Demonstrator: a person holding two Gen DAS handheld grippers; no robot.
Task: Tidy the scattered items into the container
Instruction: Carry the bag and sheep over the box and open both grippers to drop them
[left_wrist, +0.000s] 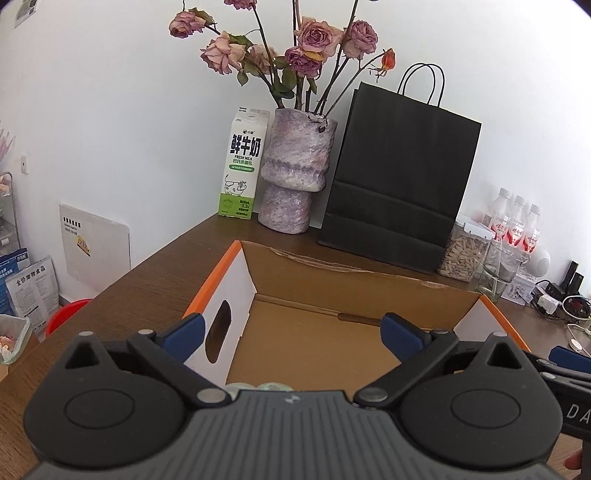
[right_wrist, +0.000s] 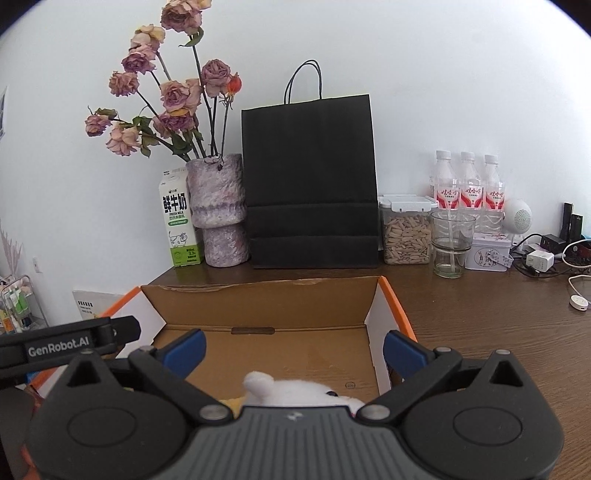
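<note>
A milk carton (right_wrist: 180, 218) stands beside a purple vase (right_wrist: 220, 209) of dried roses (right_wrist: 173, 96) (faded pink). Right of it are a black paper bag (right_wrist: 311, 181), a seed jar (right_wrist: 406, 231), a glass (right_wrist: 451, 243) and three bottles (right_wrist: 467, 185).

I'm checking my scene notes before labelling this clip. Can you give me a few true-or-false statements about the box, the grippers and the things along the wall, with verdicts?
1. Both grippers are open: left gripper and right gripper. True.
2. The cardboard box lies tipped on its side. False: it sits upright with its top open.
3. A white plush toy shows just below the right gripper. True.
4. The black paper bag stands to the left of the vase. False: it stands to the vase's right.
5. The milk carton is lying flat. False: it stands upright beside the vase.
</note>
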